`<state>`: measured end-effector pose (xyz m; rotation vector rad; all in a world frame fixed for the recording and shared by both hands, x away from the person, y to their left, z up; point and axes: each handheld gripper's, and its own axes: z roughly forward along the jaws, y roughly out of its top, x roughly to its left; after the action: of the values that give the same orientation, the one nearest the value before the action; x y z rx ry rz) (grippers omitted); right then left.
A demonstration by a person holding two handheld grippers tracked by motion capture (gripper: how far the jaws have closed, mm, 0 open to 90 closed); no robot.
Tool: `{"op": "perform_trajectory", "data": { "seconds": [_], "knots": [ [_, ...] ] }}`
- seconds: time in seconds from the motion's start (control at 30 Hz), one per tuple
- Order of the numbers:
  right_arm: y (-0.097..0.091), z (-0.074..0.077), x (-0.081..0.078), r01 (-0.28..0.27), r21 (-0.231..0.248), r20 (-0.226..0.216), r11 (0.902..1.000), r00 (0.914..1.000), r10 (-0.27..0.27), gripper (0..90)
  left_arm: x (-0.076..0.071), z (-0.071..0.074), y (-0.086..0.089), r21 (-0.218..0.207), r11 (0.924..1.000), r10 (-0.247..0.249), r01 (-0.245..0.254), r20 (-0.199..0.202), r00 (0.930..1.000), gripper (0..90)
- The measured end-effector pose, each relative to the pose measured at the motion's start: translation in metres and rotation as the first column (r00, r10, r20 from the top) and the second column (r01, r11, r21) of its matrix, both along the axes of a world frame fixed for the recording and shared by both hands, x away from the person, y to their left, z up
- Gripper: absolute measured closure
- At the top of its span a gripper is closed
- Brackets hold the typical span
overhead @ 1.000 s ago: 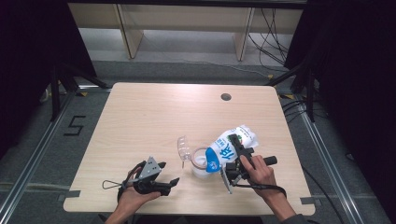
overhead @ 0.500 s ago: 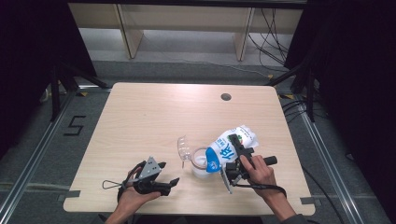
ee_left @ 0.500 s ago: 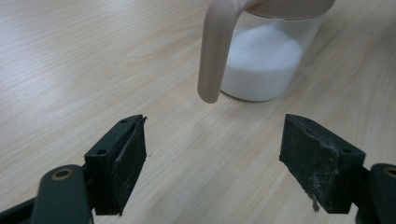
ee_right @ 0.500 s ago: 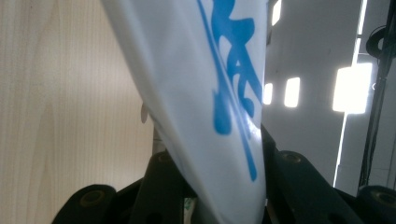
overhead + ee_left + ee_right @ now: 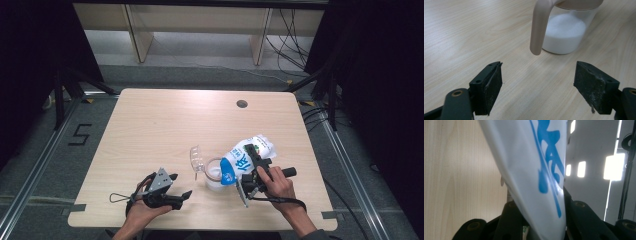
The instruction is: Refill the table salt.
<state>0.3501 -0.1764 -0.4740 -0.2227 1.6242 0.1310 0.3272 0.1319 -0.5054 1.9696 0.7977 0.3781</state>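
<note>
One bag [image 5: 247,156], white with blue print, is held tilted in the right gripper [image 5: 248,181], its low end over a clear jug [image 5: 214,173] near the front of the surface [image 5: 160,120]. The jaws pinch the soft film at the bag's lower part, as the right gripper view [image 5: 534,170] confirms. Judged soft, limp and slippery; contents likely to shift, so a grip on the gathered film near the upper end would steady it better. The jug, part filled with white grains [image 5: 564,30], looks rigid and light; its beige handle [image 5: 539,27] is the proper hold. The left gripper [image 5: 175,192] rests on the surface to the left, jaws wide and empty, facing that handle. Writing: large blue characters on the bag, not legible; a small green mark near its top.
</note>
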Motion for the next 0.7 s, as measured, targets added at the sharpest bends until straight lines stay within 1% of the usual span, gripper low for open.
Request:
{"op": "perform_trajectory", "data": {
  "seconds": [0.07, 0.1, 0.13, 0.2, 0.23, 0.33, 0.37, 0.4, 0.43, 0.47, 0.5, 0.53, 0.57, 0.6, 0.63, 0.67, 0.7],
  "knots": [
    [0.0003, -0.0004, 0.0, 0.0, 0.0, -0.001, 1.0, 1.0, 0.0, 73.7, 0.0, 0.0001, 0.0, 0.0, 1.0, -0.002, 0.002, 0.0, 1.0, 22.1],
    [0.0004, -0.0003, -0.0005, 0.007, -0.001, -0.006, 1.0, 1.0, -0.007, 73.7, 0.0012, 0.0006, 0.0009, 0.013, 0.9998, -0.016, 0.015, 0.016, 0.9997, 22.1],
    [0.0006, -0.0004, -0.001, 0.014, 0.0, -0.01, 0.9999, 0.9998, -0.014, 73.7, 0.0012, 0.0006, 0.0009, 0.013, 0.9998, -0.016, 0.015, 0.016, 0.9997, 22.1],
    [0.0004, -0.0003, -0.0006, 0.005, -0.008, -0.007, 1.0, 1.0, -0.005, 73.9, 0.0012, 0.0005, 0.0009, 0.014, 0.9998, -0.015, 0.015, 0.016, 0.9998, 22.1],
    [0.0006, 0.0001, -0.0017, 0.023, -0.013, -0.016, 0.9997, 0.9996, -0.023, 73.9, 0.0, 0.0001, 0.0001, 0.001, 1.0, 0.0, 0.0, 0.001, 1.0, 22.1],
    [0.0005, 0.0, -0.0016, 0.022, -0.013, -0.014, 0.9997, 0.9997, -0.022, 73.9, 0.0, 0.0001, 0.0, 0.001, 1.0, 0.0, 0.0, 0.001, 1.0, 22.1],
    [0.0, -0.0002, 0.0002, -0.004, -0.01, -0.001, 0.9999, 1.0, 0.004, 73.9, 0.0004, 0.0003, 0.0004, 0.004, 1.0, -0.006, 0.006, 0.006, 1.0, 22.1],
    [0.0002, -0.0004, 0.0, 0.004, -0.002, -0.003, 1.0, 1.0, -0.004, 74.0, 0.0011, 0.0005, 0.0007, 0.009, 0.9999, -0.015, 0.014, 0.015, 0.9998, 22.1],
    [0.0002, -0.0003, 0.0, 0.006, -0.005, -0.004, 1.0, 1.0, -0.006, 74.0, 0.0012, 0.0005, 0.0009, 0.013, 0.9998, -0.014, 0.014, 0.016, 0.9998, 22.1],
    [0.0, 0.0002, 0.0003, 0.0, -0.019, 0.0, 0.9998, 1.0, 0.0, 74.1, 0.0001, 0.0, 0.0, 0.0, 1.0, -0.002, 0.002, 0.0, 1.0, 22.1],
    [0.0001, 0.0004, 0.0004, -0.001, -0.023, 0.0, 0.9997, 1.0, 0.001, 74.1, 0.0, 0.0001, 0.0, 0.0, 1.0, 0.0, 0.0, 0.0, 1.0, 22.1],
    [0.0005, 0.0016, 0.0, 0.008, -0.038, -0.007, 0.9993, 0.9999, -0.008, 74.3, 0.0, 0.0001, 0.0, -0.001, 1.0, -0.001, 0.001, 0.0, 1.0, 22.1],
    [0.0004, 0.0012, -0.0005, 0.009, -0.031, 0.002, 0.9995, 1.0, -0.009, 74.4, 0.0, 0.0, -0.0002, -0.004, 1.0, -0.003, 0.003, 0.0, 1.0, 22.1],
    [0.0006, 0.0011, -0.002, 0.031, -0.018, -0.006, 0.9994, 0.9995, -0.031, 74.4, 0.0, 0.0001, -0.0001, -0.002, 1.0, -0.003, 0.003, 0.001, 1.0, 22.1],
    [0.0006, 0.0011, -0.0012, 0.019, -0.018, 0.003, 0.9997, 0.9998, -0.019, 74.5, 0.0, 0.0001, -0.0001, -0.002, 1.0, -0.003, 0.003, 0.001, 1.0, 22.1],
    [0.0006, 0.0011, -0.0012, 0.019, -0.018, 0.003, 0.9997, 0.9998, -0.019, 74.5, 0.001, 0.0005, 0.0006, 0.008, 0.9999, -0.014, 0.014, 0.015, 0.9998, 22.1],
    [0.0007, 0.0013, -0.0011, 0.016, -0.023, 0.007, 0.9996, 0.9998, -0.016, 74.5, 0.001, 0.0004, 0.0005, 0.006, 0.9999, -0.013, 0.013, 0.013, 0.9998, 22.1]
  ]
}}
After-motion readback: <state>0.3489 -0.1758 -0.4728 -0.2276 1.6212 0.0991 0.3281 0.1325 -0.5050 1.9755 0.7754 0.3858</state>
